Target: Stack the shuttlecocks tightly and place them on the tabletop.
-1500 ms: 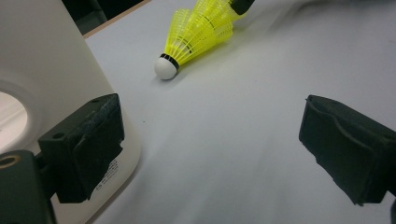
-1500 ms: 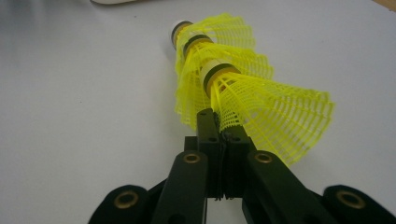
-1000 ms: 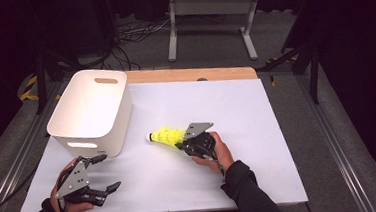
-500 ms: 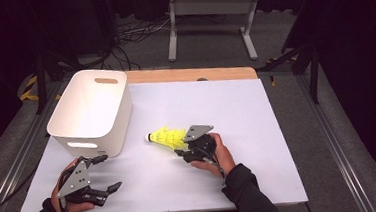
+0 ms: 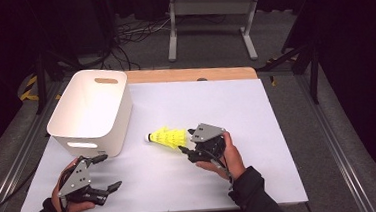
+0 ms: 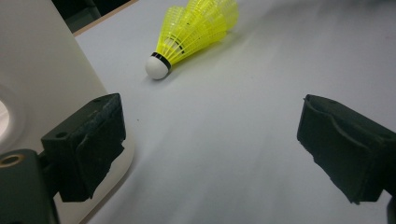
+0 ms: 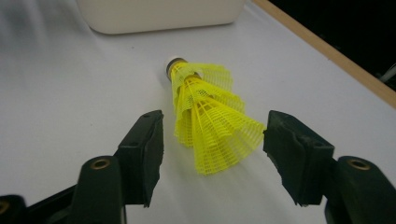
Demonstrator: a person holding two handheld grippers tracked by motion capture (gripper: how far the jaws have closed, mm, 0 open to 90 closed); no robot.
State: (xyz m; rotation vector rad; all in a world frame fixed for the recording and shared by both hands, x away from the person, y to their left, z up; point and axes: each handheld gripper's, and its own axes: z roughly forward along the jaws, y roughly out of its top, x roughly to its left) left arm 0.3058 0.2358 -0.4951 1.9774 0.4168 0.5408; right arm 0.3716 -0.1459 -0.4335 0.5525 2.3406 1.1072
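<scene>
A stack of yellow plastic shuttlecocks (image 5: 168, 136) lies on its side on the white table (image 5: 257, 121), white cork tip pointing left toward the bin. My right gripper (image 5: 187, 145) is open at the skirt end. In the right gripper view its jaws flank the wide skirt (image 7: 210, 116) with a gap on each side, touching nothing. My left gripper (image 5: 109, 171) is open and empty at the front left, by the bin's near corner. In the left gripper view the shuttlecocks (image 6: 196, 28) lie well ahead of the jaws.
A white plastic bin (image 5: 88, 110) with handle slots stands at the left, its wall close to my left gripper (image 6: 210, 140). A wooden strip (image 5: 189, 75) edges the table's far side. Beyond it, a metal stand (image 5: 209, 7) and cables lie on the floor.
My right gripper has shifted slightly at the shuttlecocks' skirt end. The shuttlecocks, the bin and my left gripper have not moved.
</scene>
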